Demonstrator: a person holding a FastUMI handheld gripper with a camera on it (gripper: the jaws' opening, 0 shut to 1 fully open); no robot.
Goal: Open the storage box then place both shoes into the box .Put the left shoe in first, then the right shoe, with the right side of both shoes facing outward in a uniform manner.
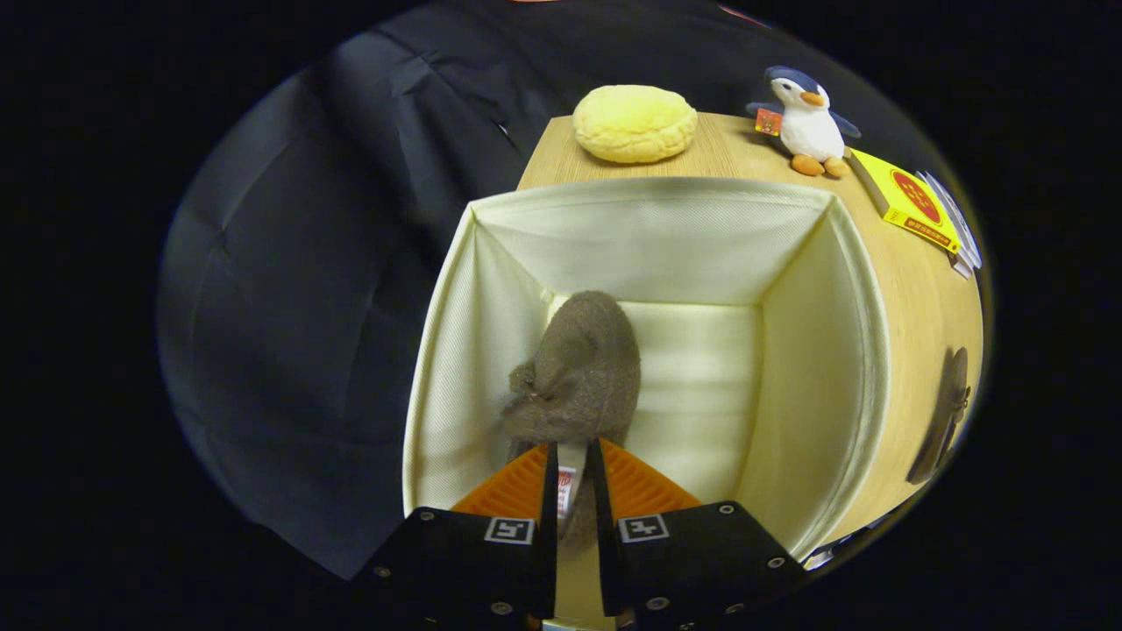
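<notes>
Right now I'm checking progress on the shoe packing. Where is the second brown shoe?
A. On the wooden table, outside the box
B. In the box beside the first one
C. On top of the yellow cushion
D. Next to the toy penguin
A: the second shoe lies on the wooden table outside the box, while the gripper grips the first shoe inside it.

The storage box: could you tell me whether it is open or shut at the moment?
Open. The storage box shows its cream inner walls, and one brown shoe hangs inside it, gripped by the gripper.
</notes>
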